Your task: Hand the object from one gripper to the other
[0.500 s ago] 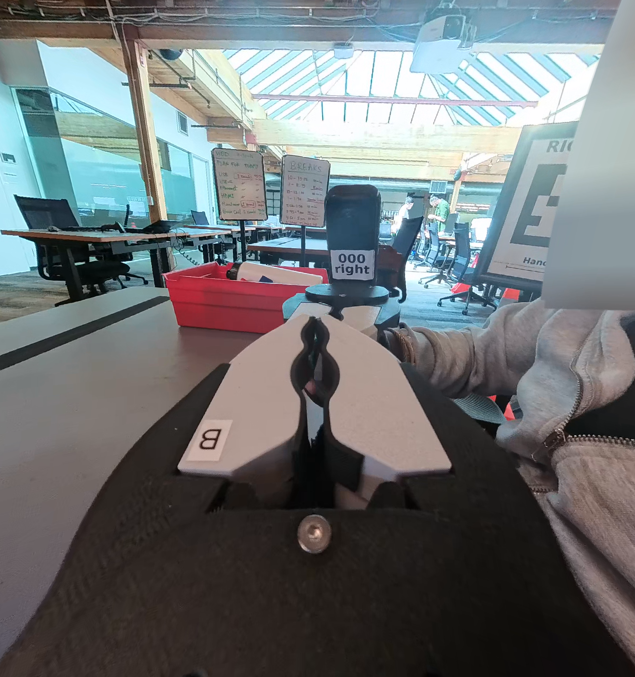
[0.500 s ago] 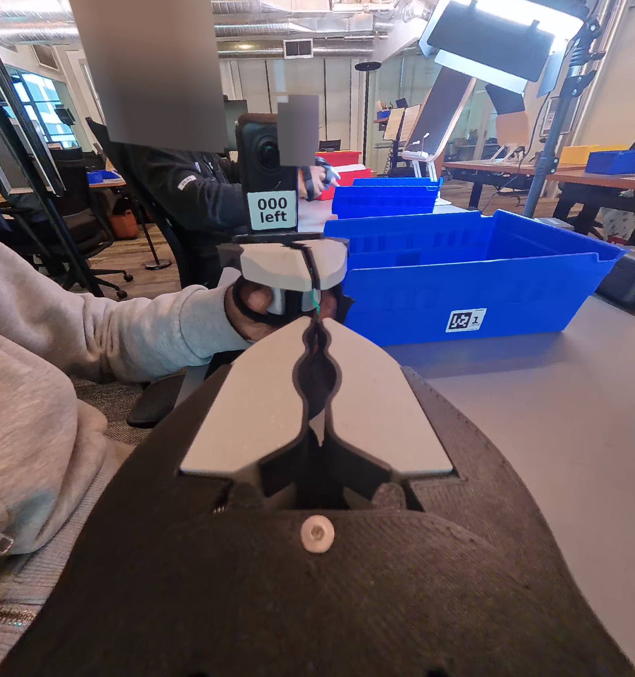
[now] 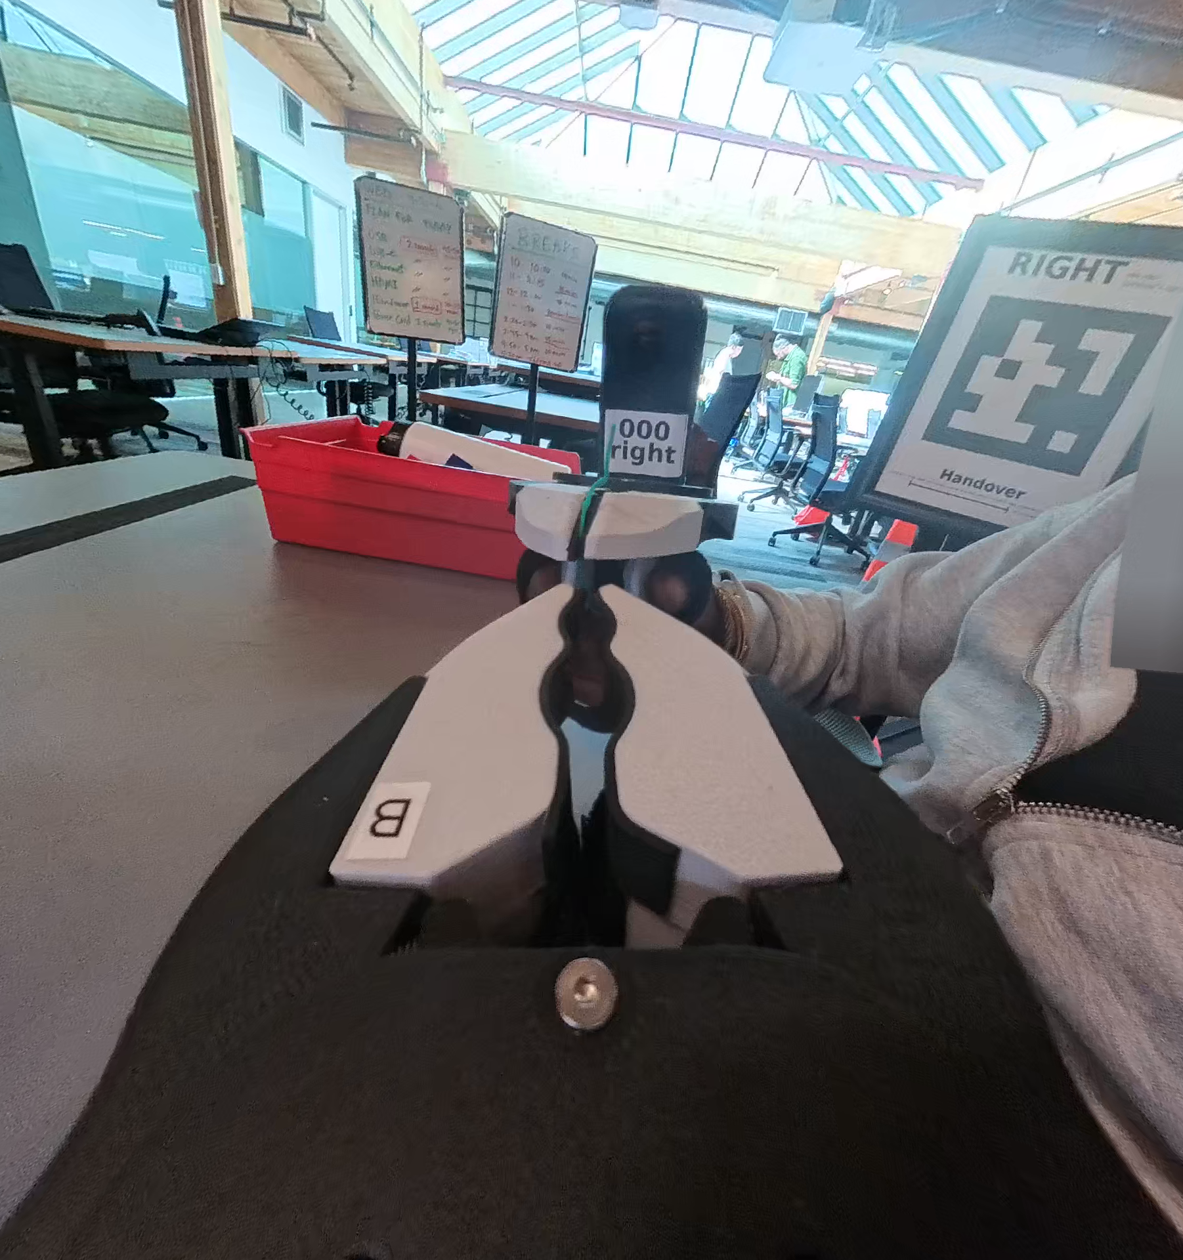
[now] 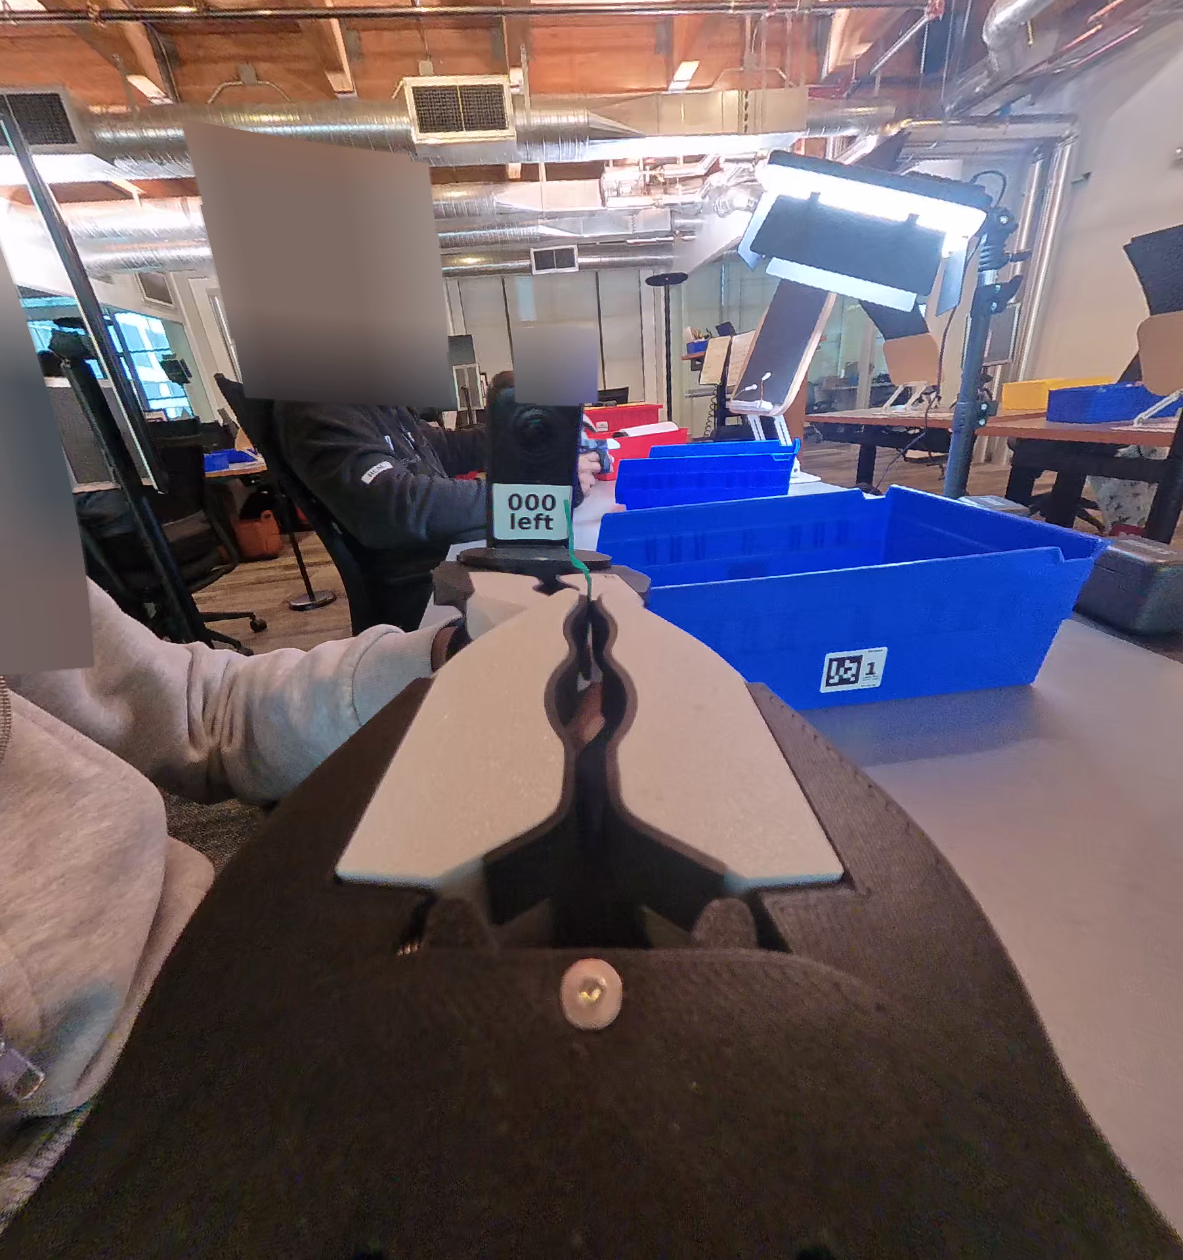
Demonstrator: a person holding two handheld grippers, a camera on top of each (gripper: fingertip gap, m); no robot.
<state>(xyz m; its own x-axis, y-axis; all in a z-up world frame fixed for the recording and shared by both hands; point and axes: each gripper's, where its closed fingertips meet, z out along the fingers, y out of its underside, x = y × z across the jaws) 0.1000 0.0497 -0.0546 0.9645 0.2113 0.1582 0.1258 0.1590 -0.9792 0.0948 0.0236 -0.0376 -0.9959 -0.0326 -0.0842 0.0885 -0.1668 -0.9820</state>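
The object is a thin green wire, standing upright between two grippers that meet tip to tip above the grey table. My left gripper is shut, with the wire's lower end pinched at its tips. My right gripper faces it end-on, and the wire runs up along its closed seam. In the right wrist view the wire rises from my shut right gripper and also shows inside the gap between its fingers. The left gripper sits just behind, partly hidden.
A red bin holding a white cylinder stands on the table beyond the grippers. A blue bin and a grey case stand on the right. A marker sign stands behind my grey sleeve. A seated person is behind. My left and right fingertips are right by each other.
The two grippers have closed the gap and now meet tip to tip. The green wire, earlier seen only at the left gripper, now also lies between the right gripper's fingers.
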